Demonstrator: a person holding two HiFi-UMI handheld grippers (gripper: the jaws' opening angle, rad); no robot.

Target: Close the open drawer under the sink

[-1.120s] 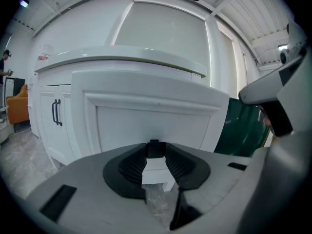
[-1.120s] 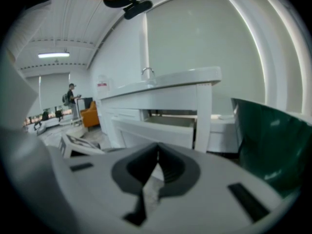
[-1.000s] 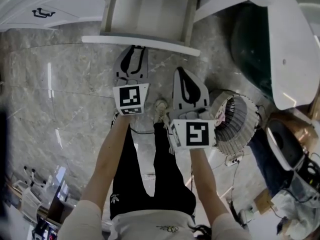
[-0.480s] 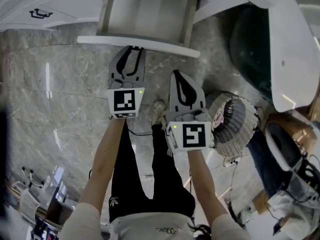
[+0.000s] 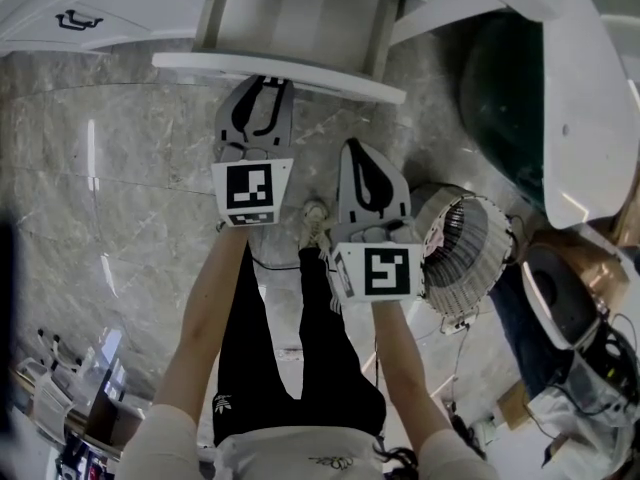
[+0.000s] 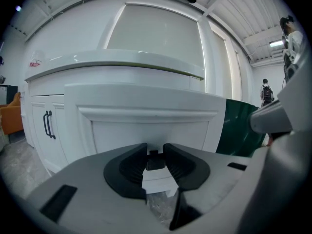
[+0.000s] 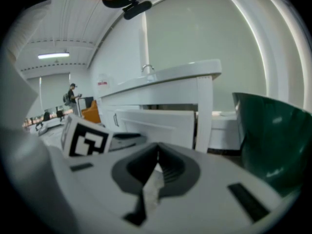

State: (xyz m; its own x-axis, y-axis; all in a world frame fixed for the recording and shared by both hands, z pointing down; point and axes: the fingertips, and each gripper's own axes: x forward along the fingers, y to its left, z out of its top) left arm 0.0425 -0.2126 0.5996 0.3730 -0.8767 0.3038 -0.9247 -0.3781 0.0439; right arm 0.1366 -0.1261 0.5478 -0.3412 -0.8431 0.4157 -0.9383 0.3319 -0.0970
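Note:
The white drawer (image 5: 300,18) stands pulled out of the cabinet under the sink, its front panel (image 5: 280,73) towards me. My left gripper (image 5: 258,86) reaches the middle of that panel (image 6: 146,126). In the left gripper view its pads close round a small dark handle (image 6: 155,163) on the drawer front. My right gripper (image 5: 365,153) hangs lower and to the right, short of the drawer, with its jaws shut on nothing (image 7: 157,155). The drawer front (image 7: 161,123) shows to its left in the right gripper view.
A round wire-caged fan (image 5: 465,248) stands on the marble floor at my right. A dark green tub (image 5: 500,88) sits beside the cabinet. Cabinet doors with black handles (image 6: 47,125) lie left of the drawer. My shoes (image 5: 318,218) are below the grippers.
My left gripper has edged up a little at the drawer front. The right gripper and the drawer have not visibly moved.

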